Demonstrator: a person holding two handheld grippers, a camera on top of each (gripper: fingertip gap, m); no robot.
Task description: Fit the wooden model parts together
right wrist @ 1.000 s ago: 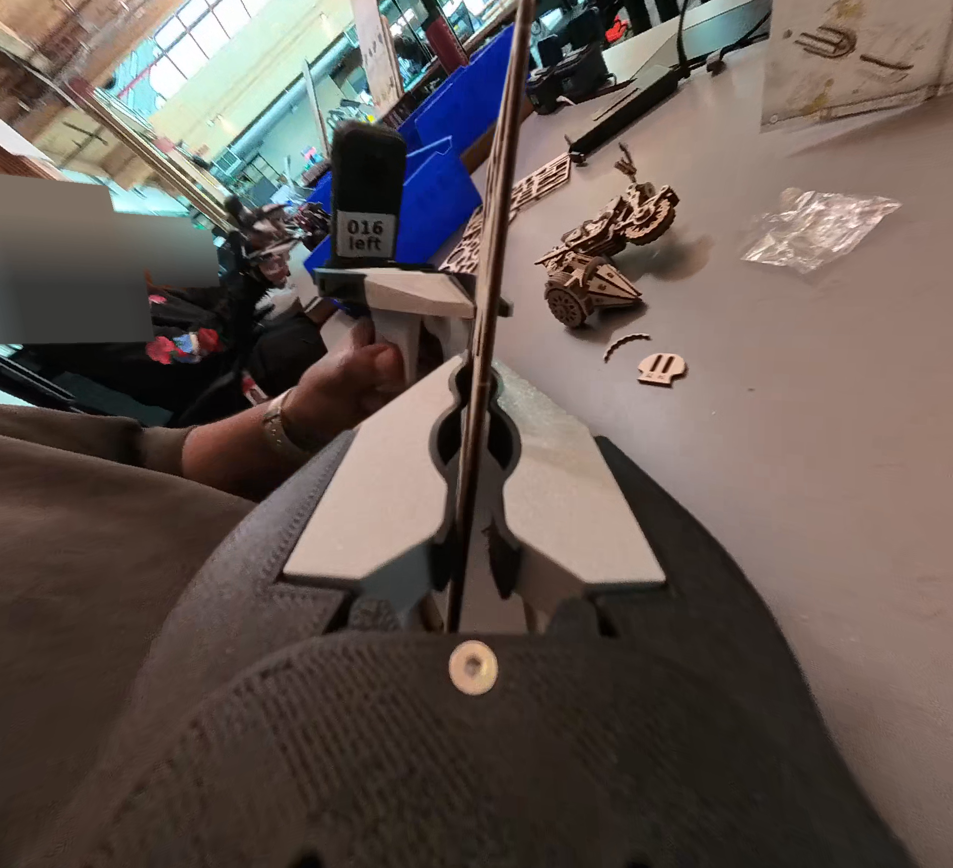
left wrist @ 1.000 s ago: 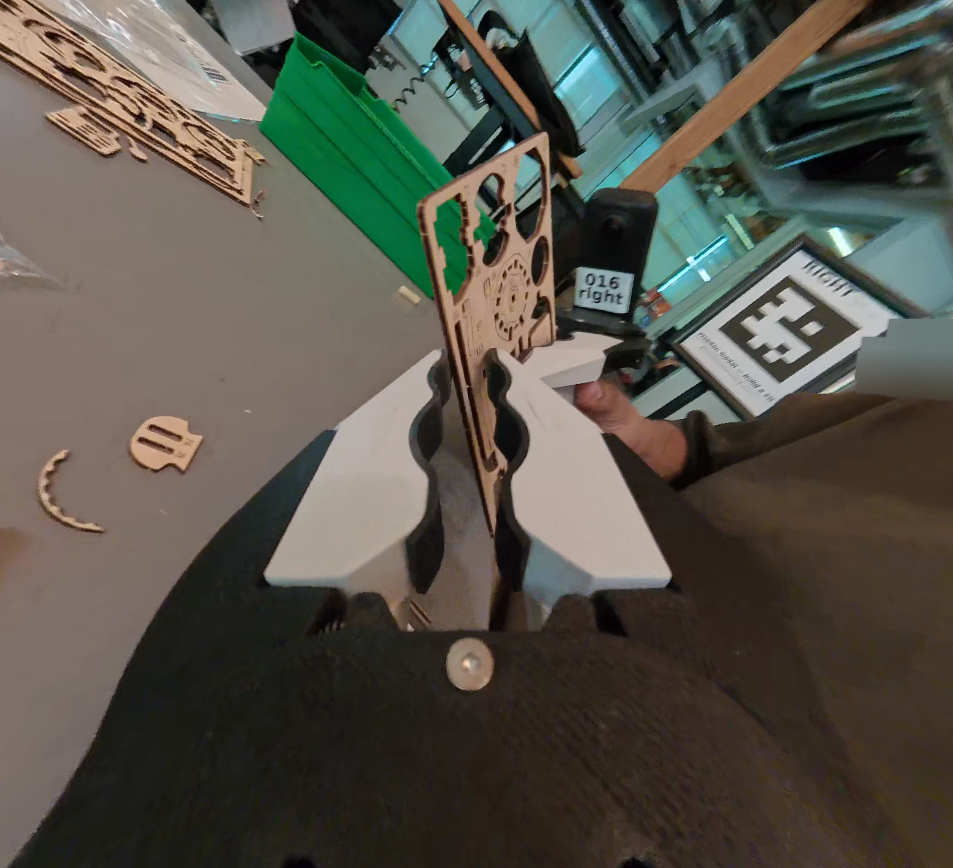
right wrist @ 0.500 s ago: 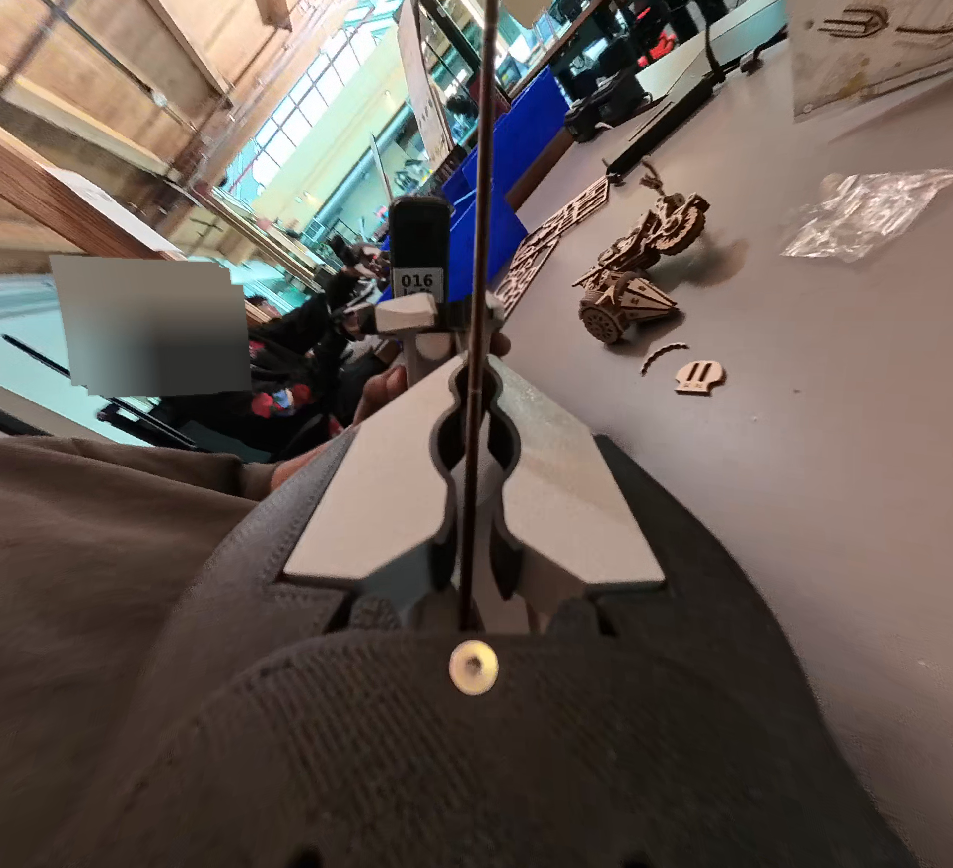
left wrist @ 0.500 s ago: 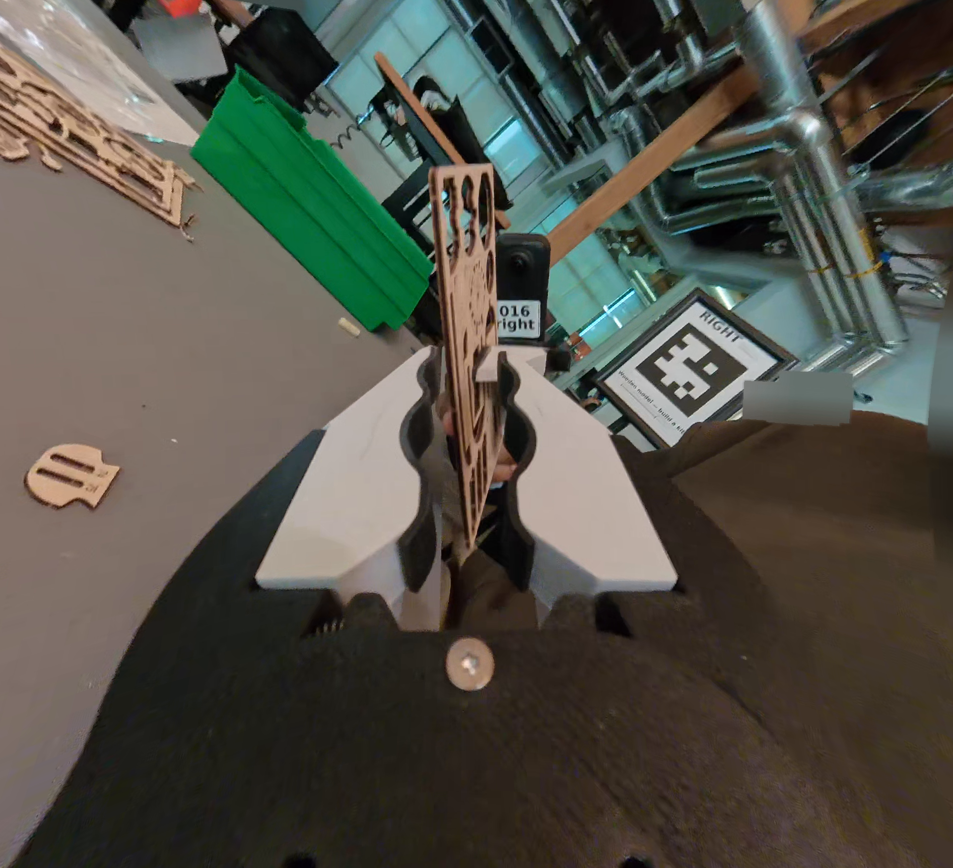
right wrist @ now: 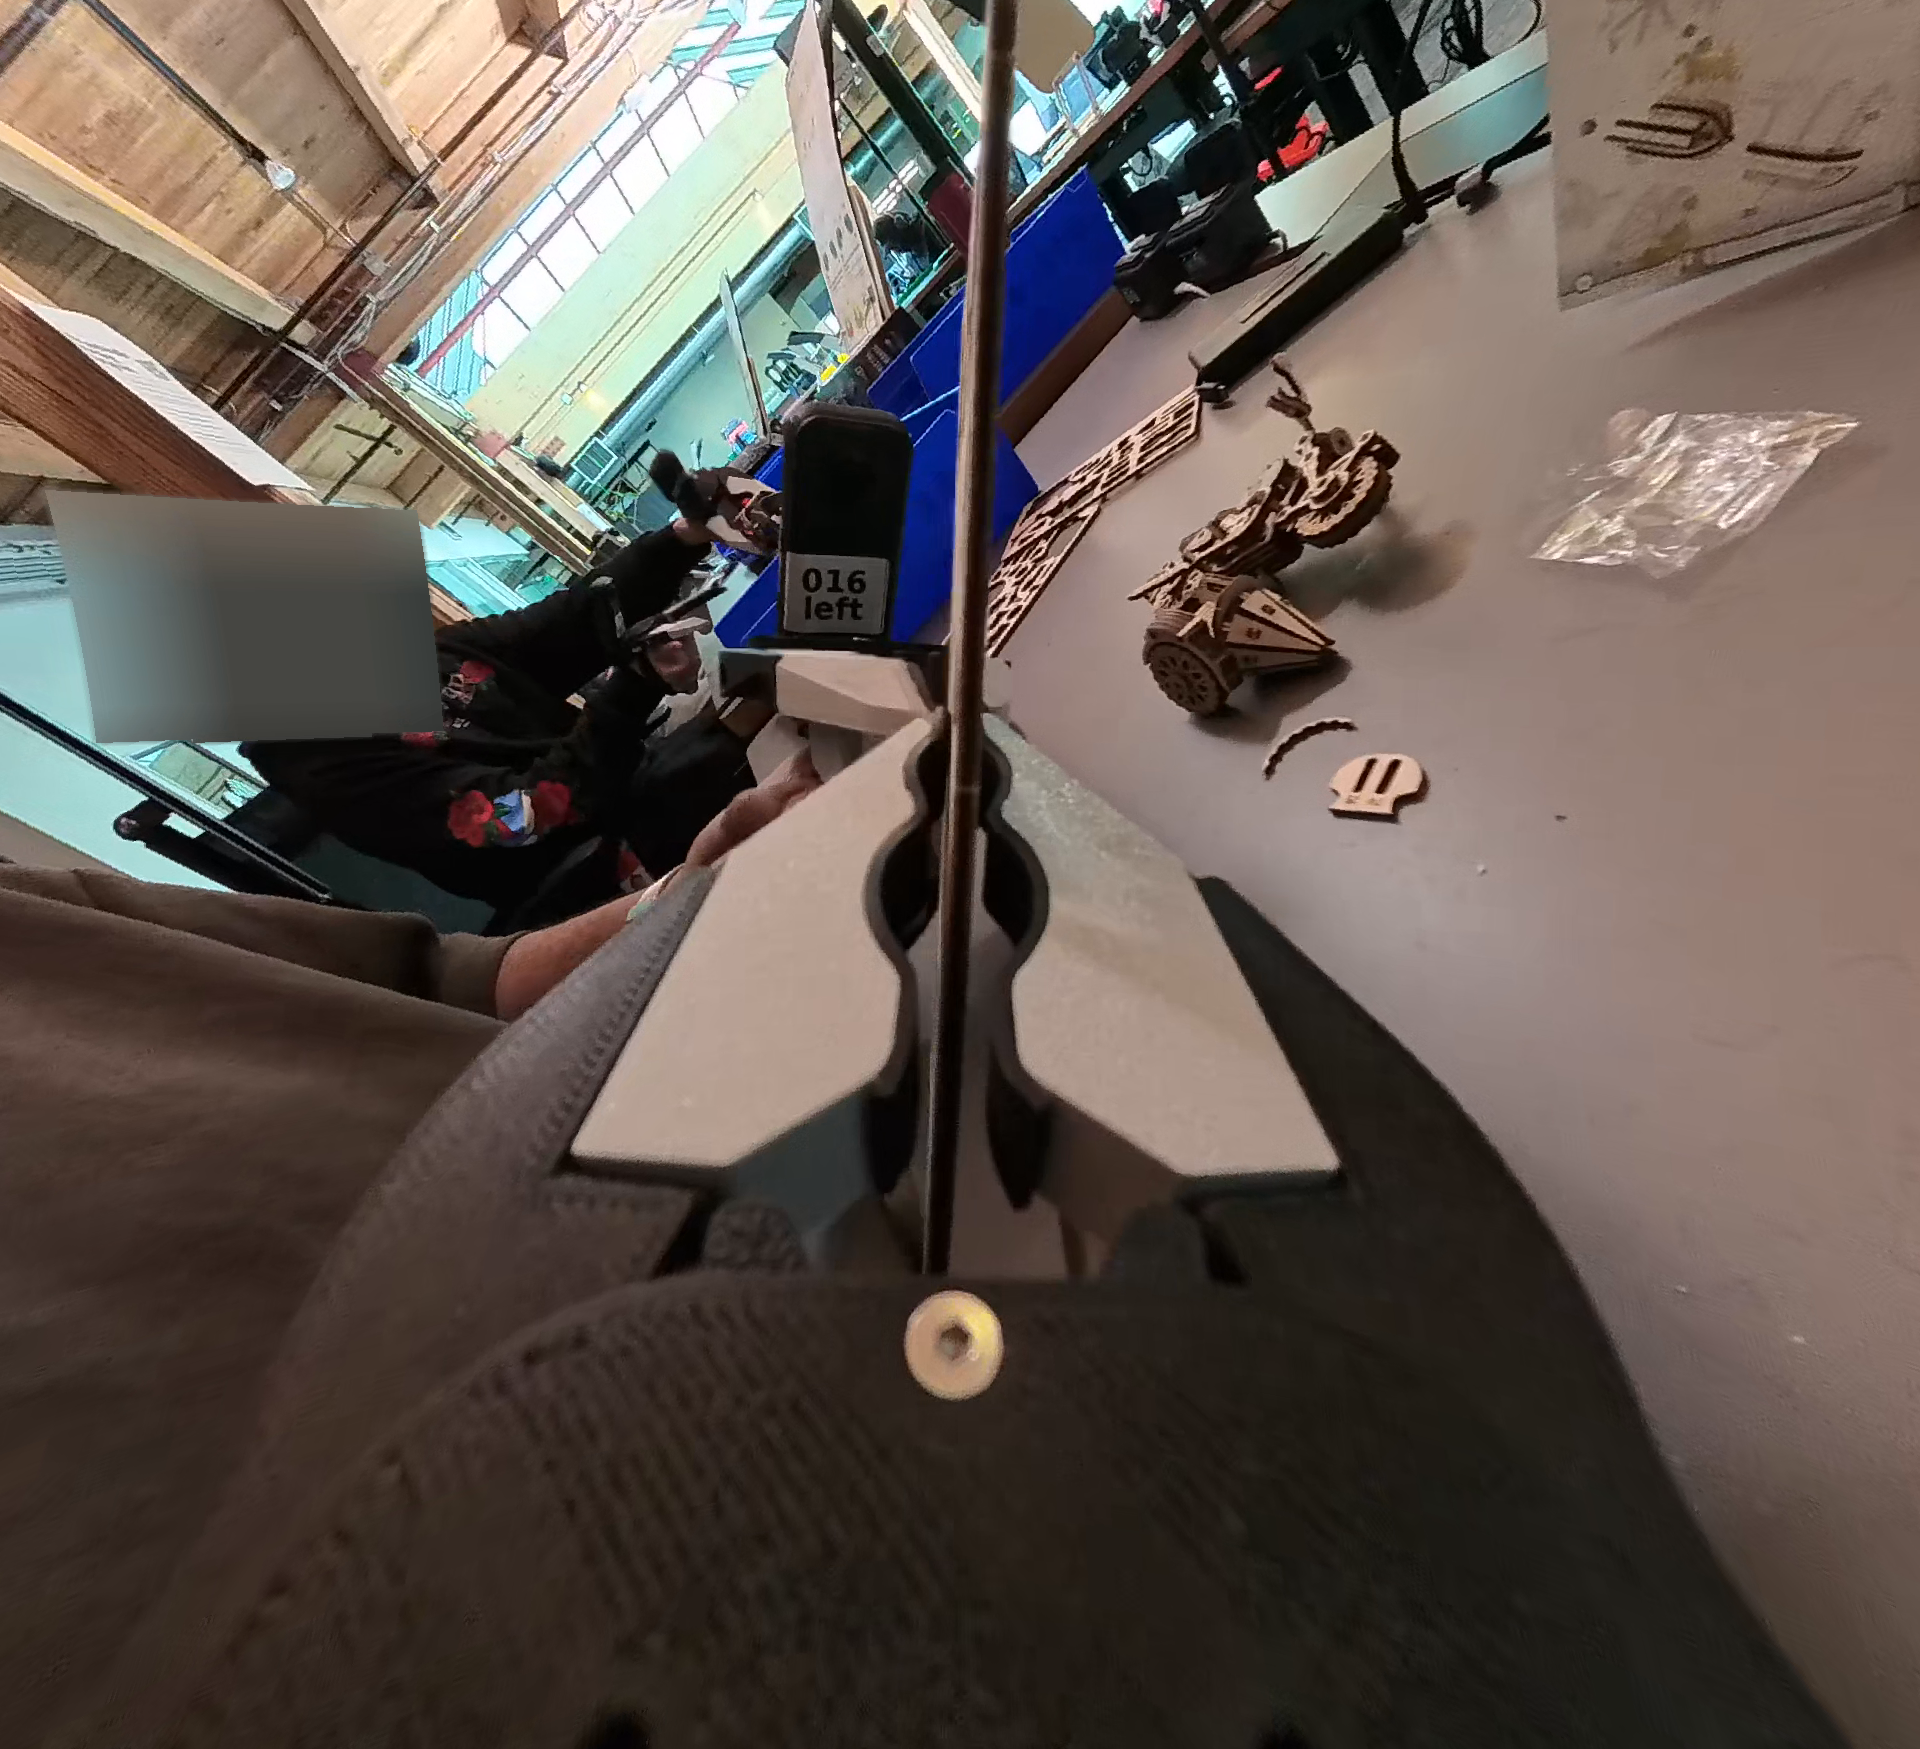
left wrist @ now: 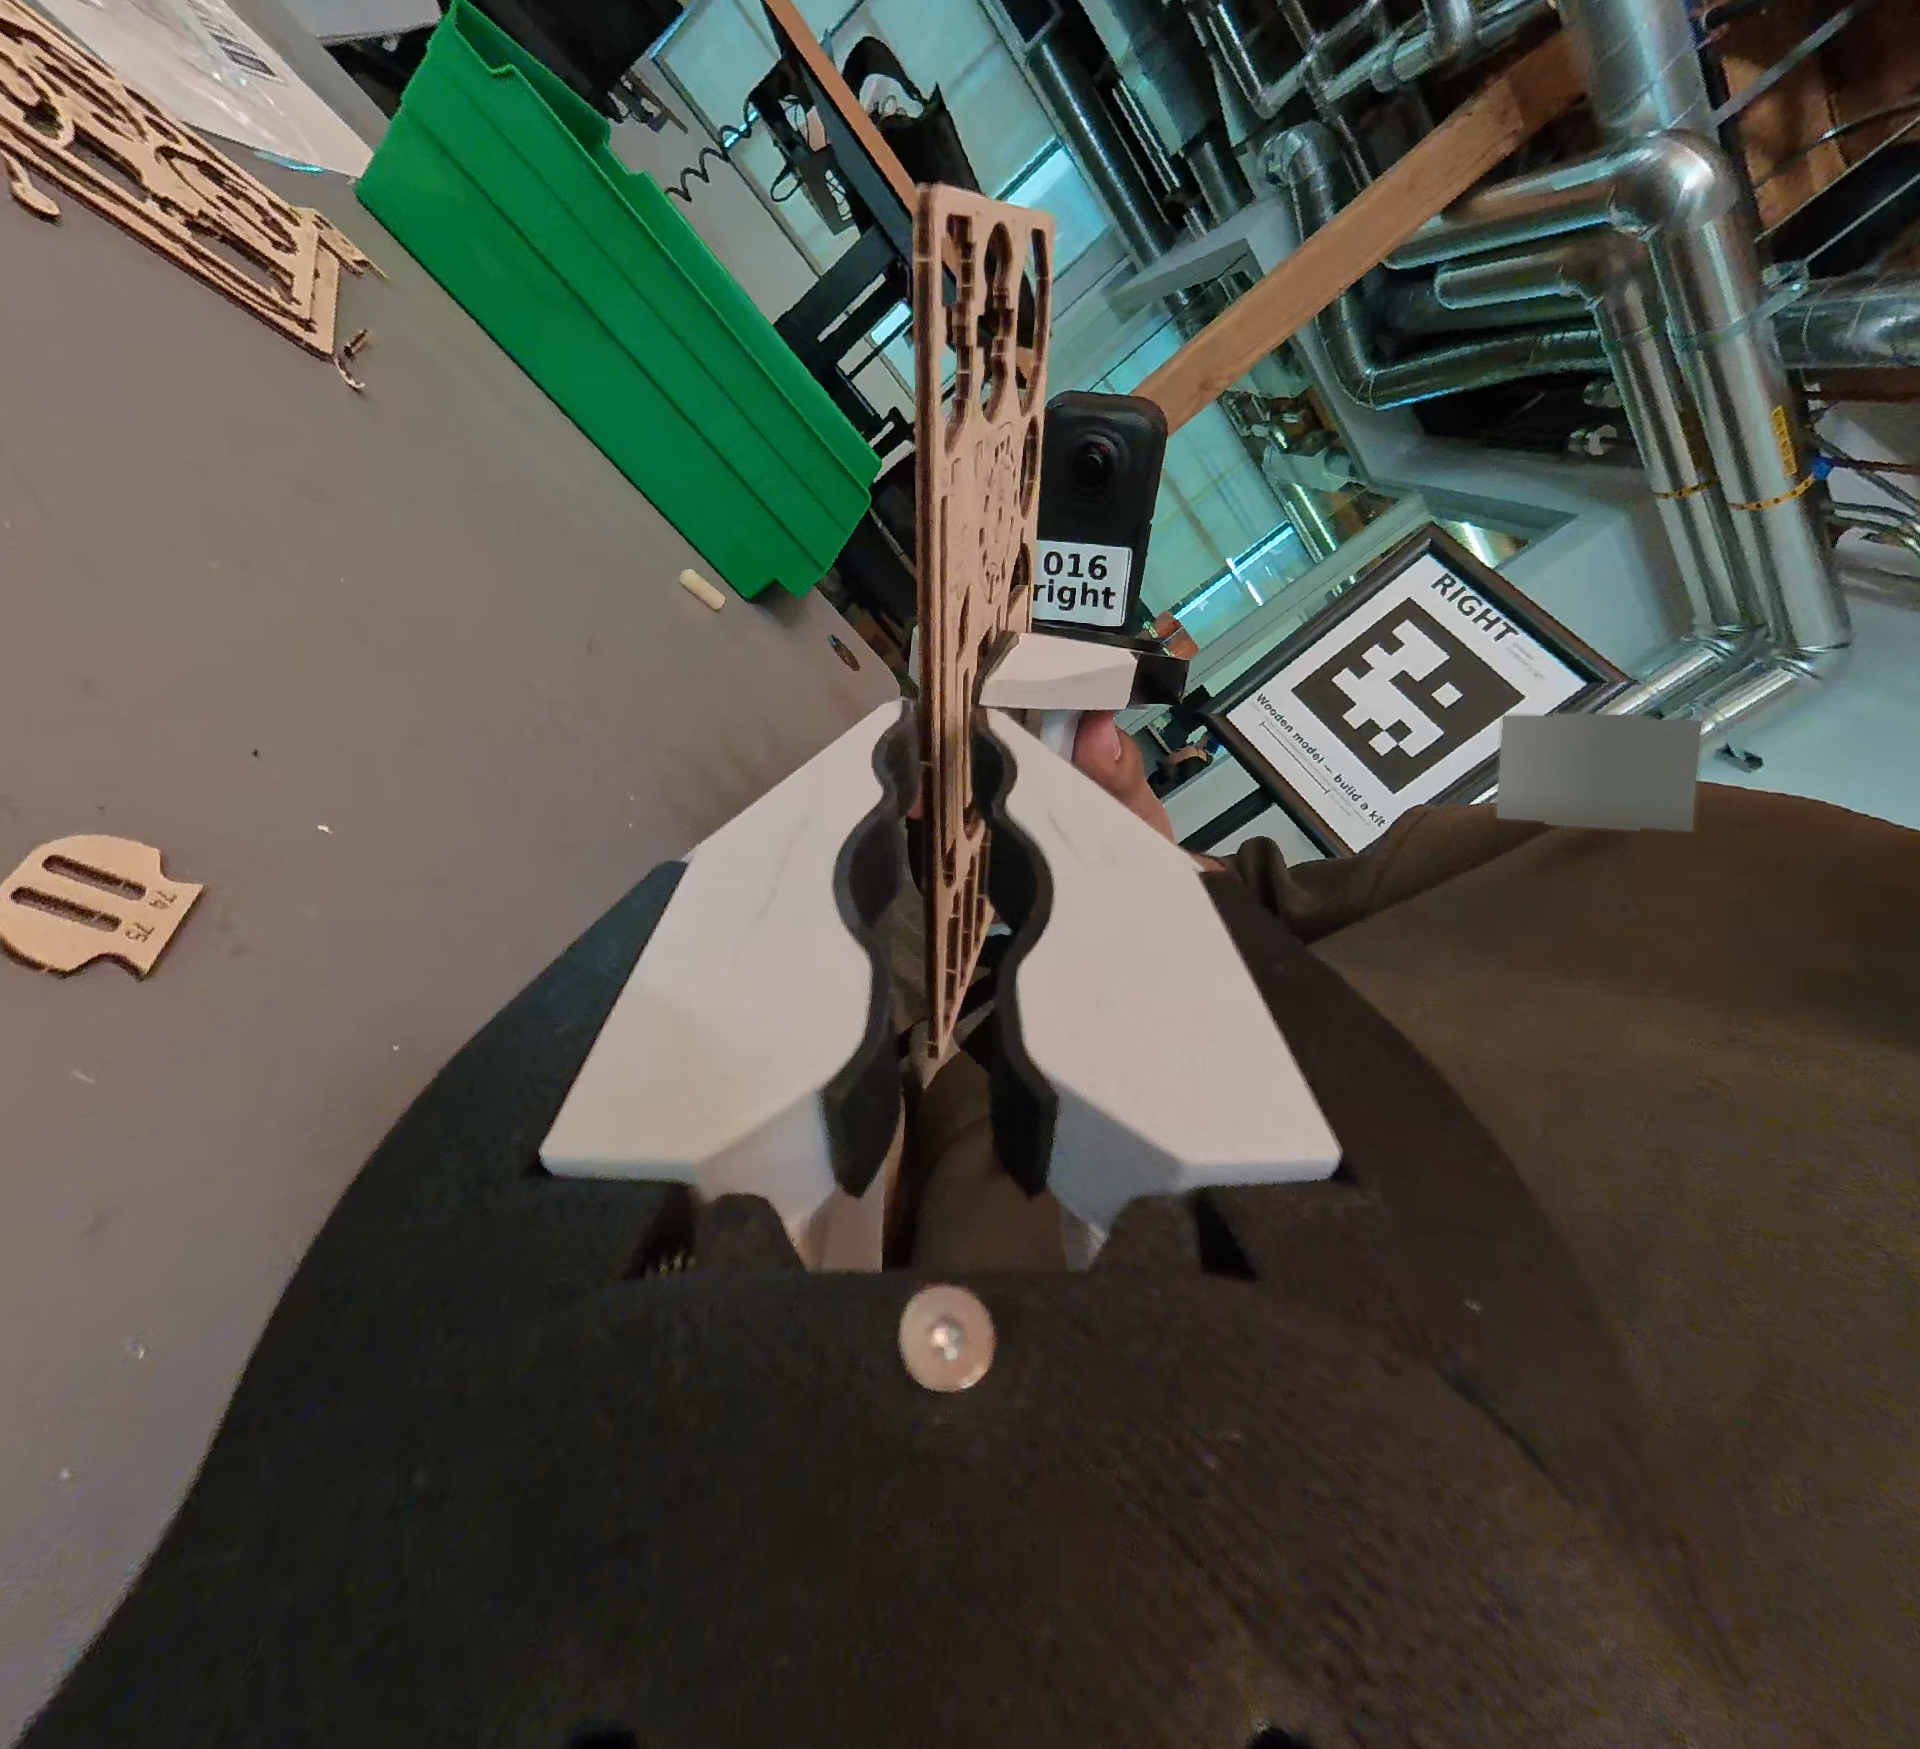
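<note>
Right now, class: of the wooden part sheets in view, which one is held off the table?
The upright sheet clamped between both grippers' fingers; the other cut-out sheets lie flat on the grey table.

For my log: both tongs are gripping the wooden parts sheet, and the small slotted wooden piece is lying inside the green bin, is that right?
Not quite: the slotted wooden piece lies on the grey table, outside the green bin, as the left wrist view shows. Both tongs do grip the wooden parts sheet.

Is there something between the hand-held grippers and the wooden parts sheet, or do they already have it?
Nothing visible stands between them. The left hand-held gripper and the right hand-held gripper are both shut on the wooden parts sheet, held upright above the grey table. The half-built wooden model stands apart on it.
</note>
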